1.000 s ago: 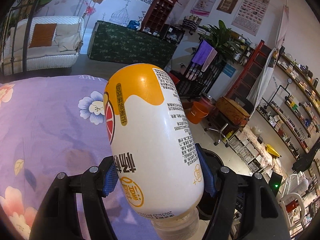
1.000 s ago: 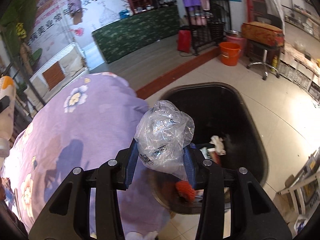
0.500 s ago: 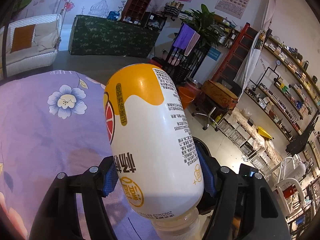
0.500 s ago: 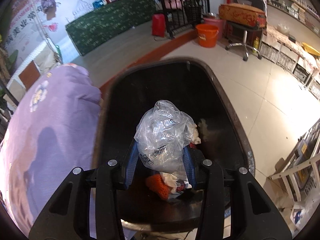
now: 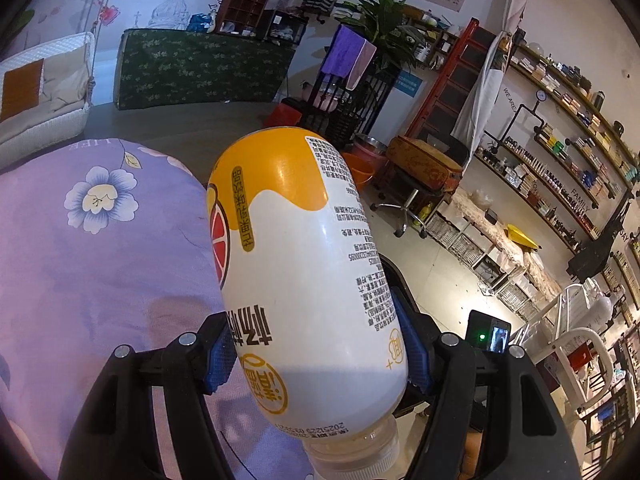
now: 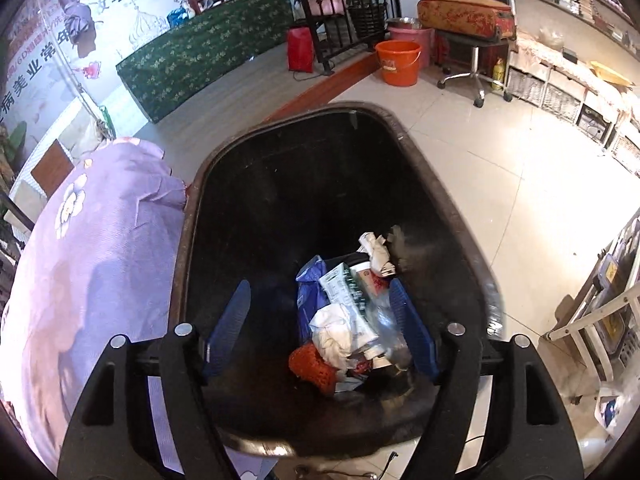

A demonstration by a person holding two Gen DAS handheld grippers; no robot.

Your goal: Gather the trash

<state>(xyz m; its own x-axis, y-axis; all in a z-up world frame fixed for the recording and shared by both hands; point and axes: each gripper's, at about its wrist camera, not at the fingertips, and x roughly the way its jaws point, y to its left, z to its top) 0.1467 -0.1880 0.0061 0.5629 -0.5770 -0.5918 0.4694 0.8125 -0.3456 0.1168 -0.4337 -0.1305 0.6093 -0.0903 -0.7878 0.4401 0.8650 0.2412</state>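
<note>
My left gripper (image 5: 316, 350) is shut on a white and orange drink bottle (image 5: 296, 264), held cap toward the camera above the purple flowered cloth (image 5: 96, 248). In the right wrist view my right gripper (image 6: 320, 328) hangs over the black trash bin (image 6: 424, 168) with its jaws opening and nothing between the blue pads (image 6: 230, 320). The clear crumpled plastic bag (image 6: 386, 328) lies below on the pile of trash (image 6: 344, 316) at the bin's bottom.
The bin stands on the tiled floor right beside the purple-covered table (image 6: 92, 264). An orange bucket (image 6: 398, 62), a rolling stool (image 6: 472, 64) and shelving (image 5: 560, 152) stand farther off. The right gripper's back (image 5: 486, 334) shows past the bottle.
The right gripper moved from the table's edge to over the bin, sank, and opened; the clear plastic bag dropped out of it. The left gripper carried the bottle toward the table's right edge.
</note>
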